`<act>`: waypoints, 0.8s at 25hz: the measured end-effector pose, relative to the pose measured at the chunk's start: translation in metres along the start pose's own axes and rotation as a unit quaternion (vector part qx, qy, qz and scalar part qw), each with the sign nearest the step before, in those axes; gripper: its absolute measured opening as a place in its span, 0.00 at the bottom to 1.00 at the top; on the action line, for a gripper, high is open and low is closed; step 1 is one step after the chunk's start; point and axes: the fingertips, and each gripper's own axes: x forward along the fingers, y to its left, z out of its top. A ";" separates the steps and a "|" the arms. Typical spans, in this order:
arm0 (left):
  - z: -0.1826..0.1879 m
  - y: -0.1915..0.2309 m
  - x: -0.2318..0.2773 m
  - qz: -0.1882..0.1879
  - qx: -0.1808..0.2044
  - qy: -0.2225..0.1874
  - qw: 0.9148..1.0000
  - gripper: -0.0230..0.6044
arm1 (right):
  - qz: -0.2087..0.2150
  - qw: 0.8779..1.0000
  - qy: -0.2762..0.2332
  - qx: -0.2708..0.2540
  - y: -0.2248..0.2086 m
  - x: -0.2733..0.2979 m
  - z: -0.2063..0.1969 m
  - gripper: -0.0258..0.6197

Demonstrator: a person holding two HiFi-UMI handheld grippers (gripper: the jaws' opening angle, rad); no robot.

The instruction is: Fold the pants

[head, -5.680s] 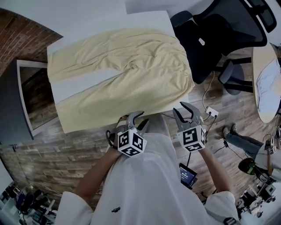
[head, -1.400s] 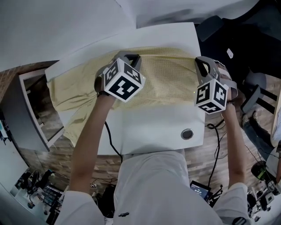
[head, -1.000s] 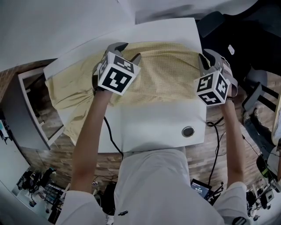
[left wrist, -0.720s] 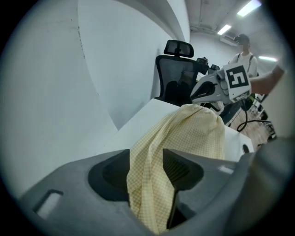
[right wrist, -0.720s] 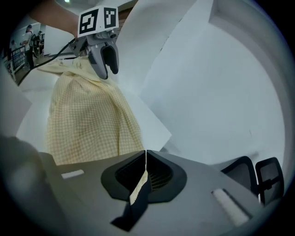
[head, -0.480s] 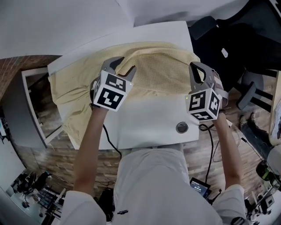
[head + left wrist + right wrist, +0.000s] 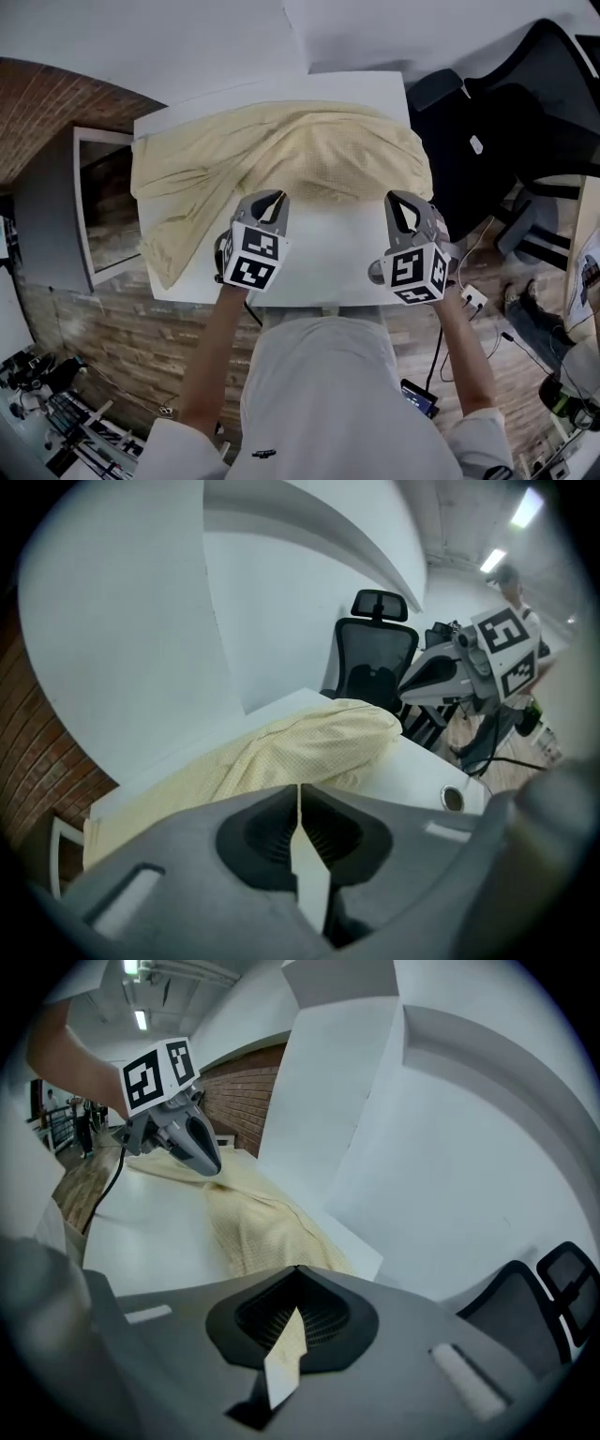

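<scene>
Head view, nearest first: the person's forearms [image 7: 220,347] reached out over the near strip of the white table [image 7: 319,267], which was bare between them. The left gripper [image 7: 275,196] and the right gripper [image 7: 402,198] sat side by side at the near edge of the yellow pants [image 7: 314,155].

Half a second before, both had been farther up the table, over the cloth, with the left one gaping. Its jaws had just been closing, and the left gripper view showed them together on a thin sliver of the yellow fabric. The right gripper view showed the same: jaws clamped, with a pale strip of cloth pinched between them. Both had drawn back toward the person since then. The pants, flatter a second before, now humped into a ridge across the middle. By that reading the fold was under way, with cloth being pulled toward the near side, though which edge was held could not be told.

Beyond the grippers, the pants lay across the far half of the table, one end drooping off its left side. Only the left gripper view showed a round cable hole [image 7: 453,799] in the tabletop; the head view did not. Farthest off stood a black office chair [image 7: 497,112] and a brick wall [image 7: 47,122].
</scene>
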 end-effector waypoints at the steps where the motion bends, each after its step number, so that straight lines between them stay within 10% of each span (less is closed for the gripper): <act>1: -0.005 -0.003 -0.010 0.008 -0.011 -0.003 1.000 0.05 | 0.006 1.000 -0.005 0.002 0.008 -0.004 0.003 0.05; 20: -0.134 0.014 -0.109 0.107 -0.107 0.023 0.988 0.05 | 0.088 0.992 -0.056 -0.075 0.101 -0.017 0.086 0.05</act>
